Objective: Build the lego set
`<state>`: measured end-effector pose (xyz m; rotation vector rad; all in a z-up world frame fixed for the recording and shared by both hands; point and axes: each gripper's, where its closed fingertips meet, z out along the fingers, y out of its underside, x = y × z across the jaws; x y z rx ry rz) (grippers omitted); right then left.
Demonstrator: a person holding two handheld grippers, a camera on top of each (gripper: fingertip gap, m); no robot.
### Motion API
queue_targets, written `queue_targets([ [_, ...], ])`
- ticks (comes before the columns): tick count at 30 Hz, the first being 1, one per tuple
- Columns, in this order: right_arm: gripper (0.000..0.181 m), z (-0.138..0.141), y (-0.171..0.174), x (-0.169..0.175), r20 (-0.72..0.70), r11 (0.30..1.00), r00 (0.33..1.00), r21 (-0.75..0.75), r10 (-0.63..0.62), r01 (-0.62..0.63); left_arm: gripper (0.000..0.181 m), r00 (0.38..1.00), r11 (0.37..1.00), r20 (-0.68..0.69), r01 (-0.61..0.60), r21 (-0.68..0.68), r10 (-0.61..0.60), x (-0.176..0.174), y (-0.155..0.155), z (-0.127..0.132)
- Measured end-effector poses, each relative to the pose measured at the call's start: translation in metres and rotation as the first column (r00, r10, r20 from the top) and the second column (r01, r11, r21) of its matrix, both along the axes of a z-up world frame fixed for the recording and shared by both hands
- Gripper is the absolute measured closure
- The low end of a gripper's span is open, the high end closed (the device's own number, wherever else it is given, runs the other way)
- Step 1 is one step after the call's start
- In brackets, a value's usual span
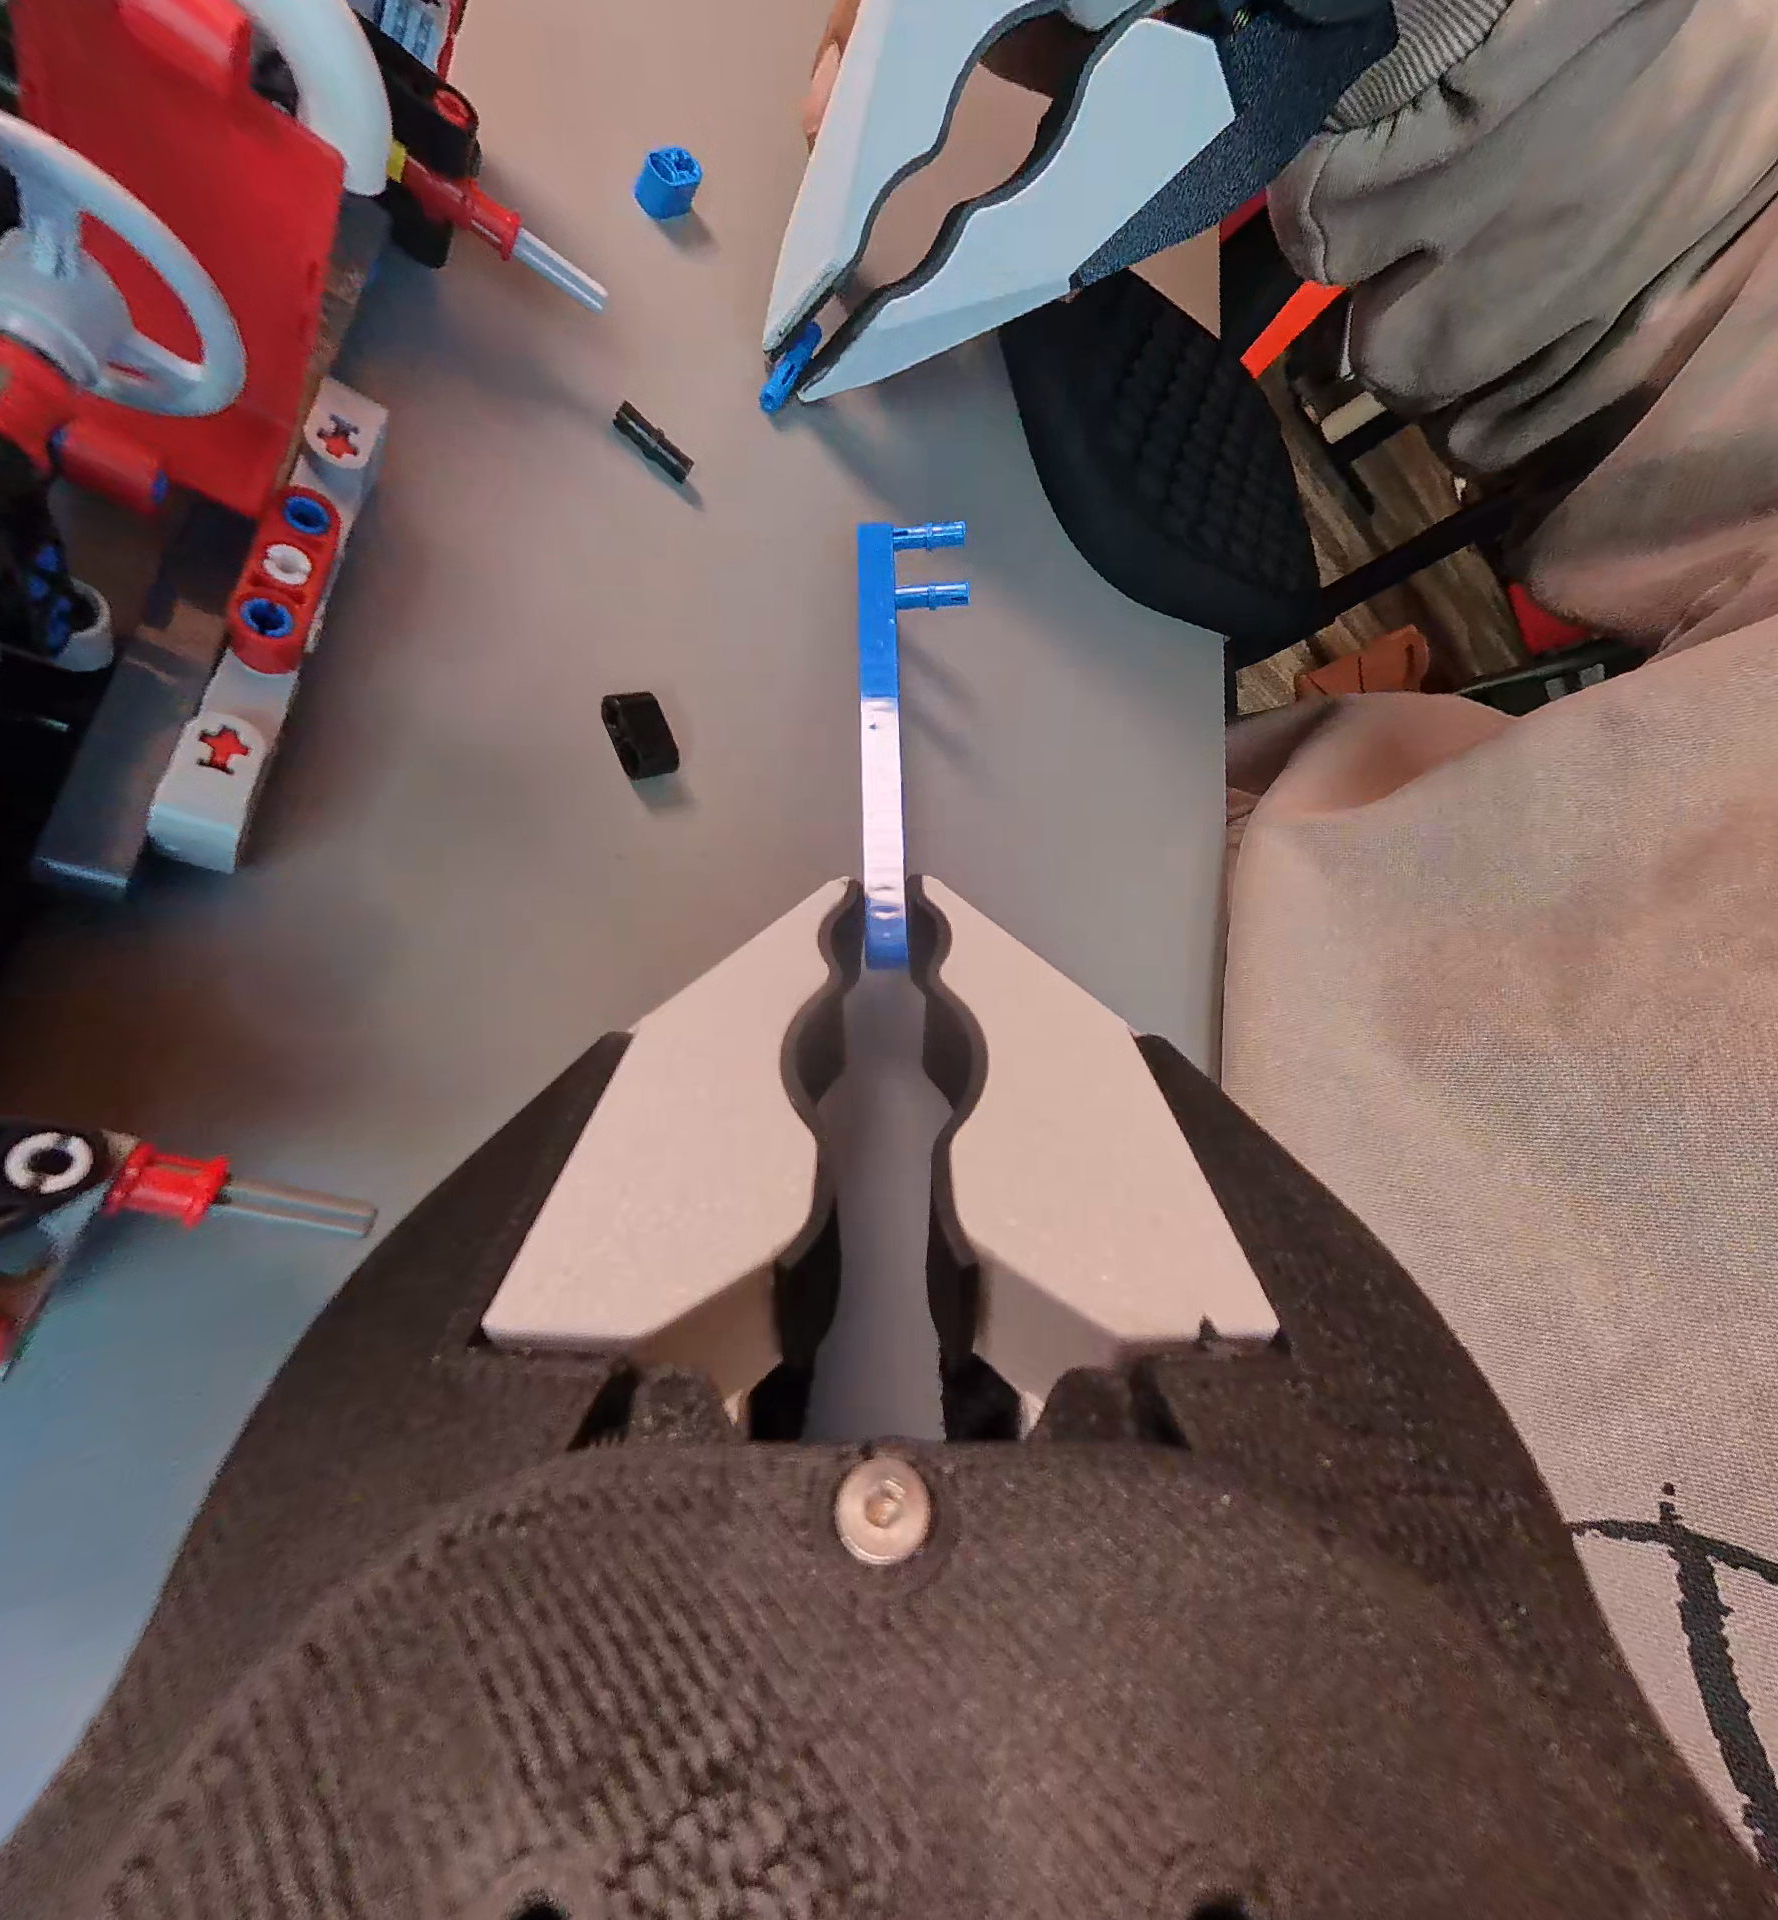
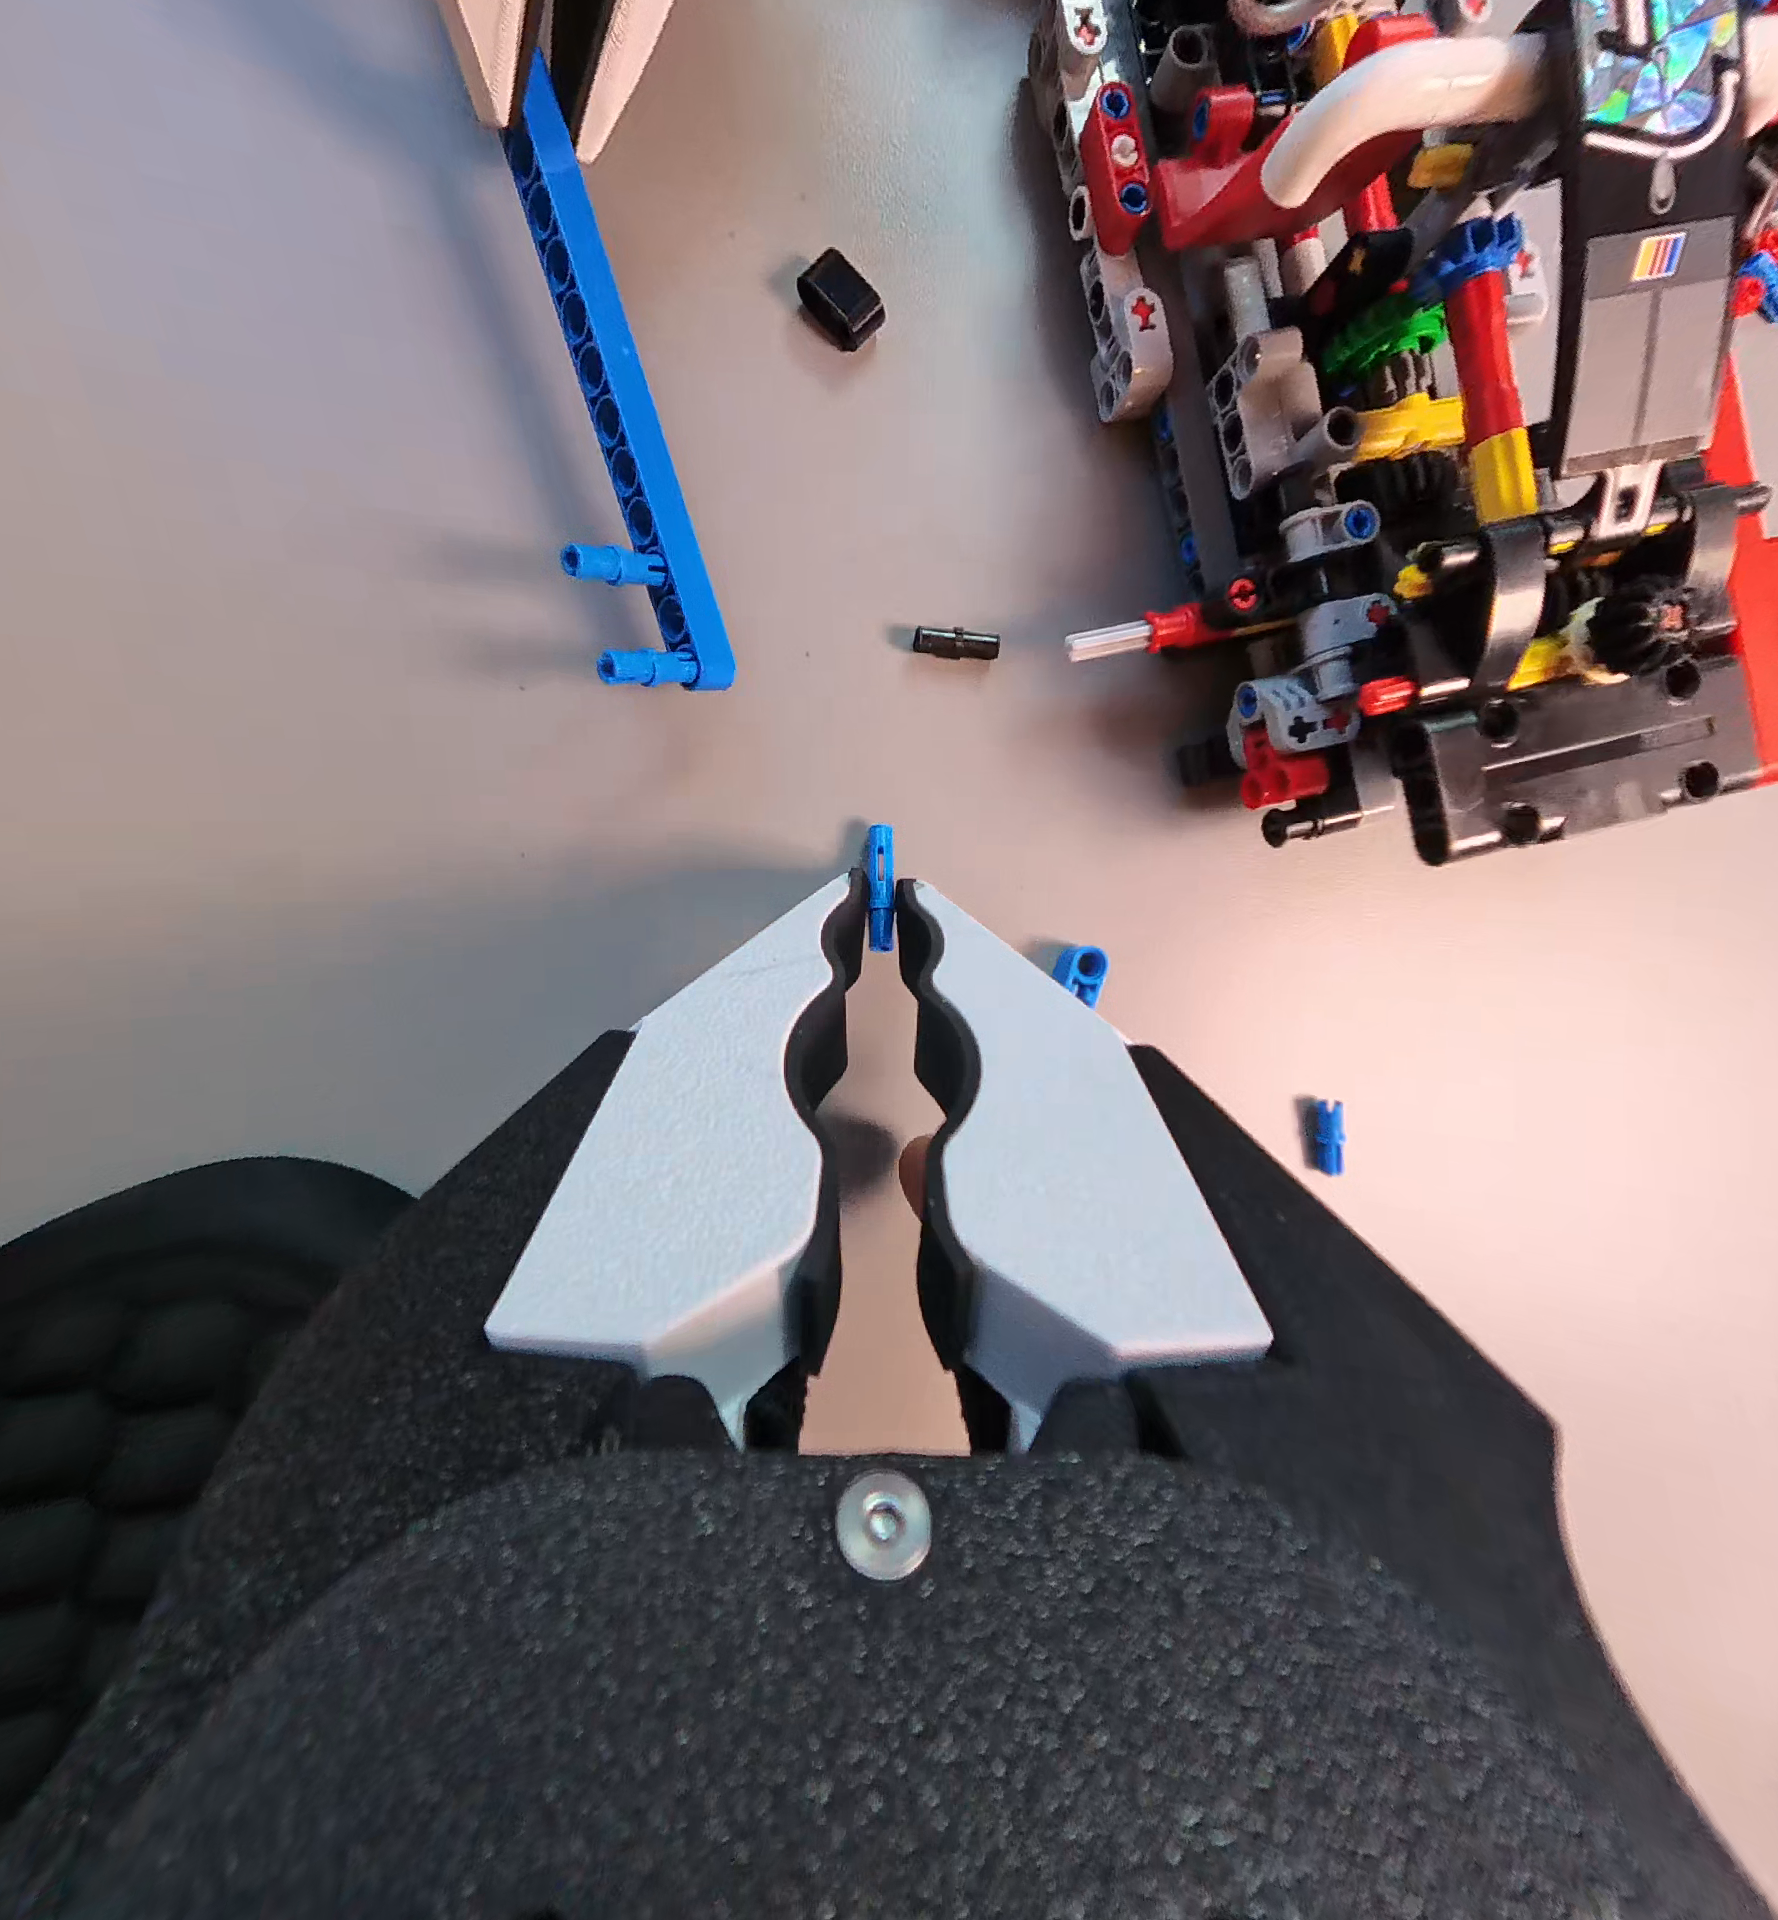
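My left gripper (image 1: 883,902) is shut on one end of a long blue beam (image 1: 881,665) and holds it edge-on over the grey table. Two blue pins (image 1: 929,566) stick out sideways from the beam's far end. The beam also shows in the right wrist view (image 2: 615,395), with the left gripper (image 2: 550,99) at the top edge. My right gripper (image 2: 879,894) is shut on a small blue pin (image 2: 879,883) that pokes out past its tips. In the left wrist view the right gripper (image 1: 800,364) hangs beyond the beam's far end, apart from it.
The partly built car model (image 2: 1467,436) lies at the right, also at the left in the left wrist view (image 1: 137,364). Loose on the table: a black connector (image 2: 839,299), a black pin (image 2: 956,641), a blue connector (image 2: 1080,968), a blue pin (image 2: 1327,1135). A black mesh chair (image 1: 1165,457) stands past the table edge. My hands' fingertips stand some 12 cm from each other. To the black connector (image 2: 839,299): left tips about 5 cm, right tips about 10 cm.
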<state>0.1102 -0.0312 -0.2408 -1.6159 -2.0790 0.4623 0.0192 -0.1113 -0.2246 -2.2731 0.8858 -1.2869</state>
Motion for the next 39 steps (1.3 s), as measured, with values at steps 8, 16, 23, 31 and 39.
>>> queue_targets([
  [8, 0.149, 0.027, -0.024, -0.011, -0.130, 0.992, 0.983, 0.023, 0.127, -0.125, 0.176, 0.998, 0.999, 0.069, -0.007, -0.050, 0.010, 0.000, -0.001, 0.004],
  [16, 0.176, 0.022, -0.055, -0.036, -0.168, 0.961, 0.950, 0.131, 0.264, -0.244, 0.175, 0.987, 0.996, 0.159, 0.025, -0.082, -0.011, 0.004, -0.006, 0.014],
  [23, 0.177, 0.016, -0.046, -0.031, -0.120, 0.957, 0.977, -0.213, 0.176, -0.198, 0.155, 0.989, 0.899, -0.149, 0.077, 0.431, -0.013, 0.001, 0.012, -0.001],
  [31, 0.176, 0.004, -0.034, -0.038, 0.003, 0.966, 0.975, -0.142, 0.220, -0.218, 0.176, 0.941, 0.820, -0.336, 0.167, 0.547, 0.033, -0.002, 0.019, -0.015],
  [39, 0.166, 0.011, -0.002, 0.002, 0.045, 0.996, 0.996, -0.050, 0.081, -0.079, 0.176, 0.929, 0.850, -0.362, 0.124, 0.512, 0.082, -0.009, 0.026, -0.017],
])
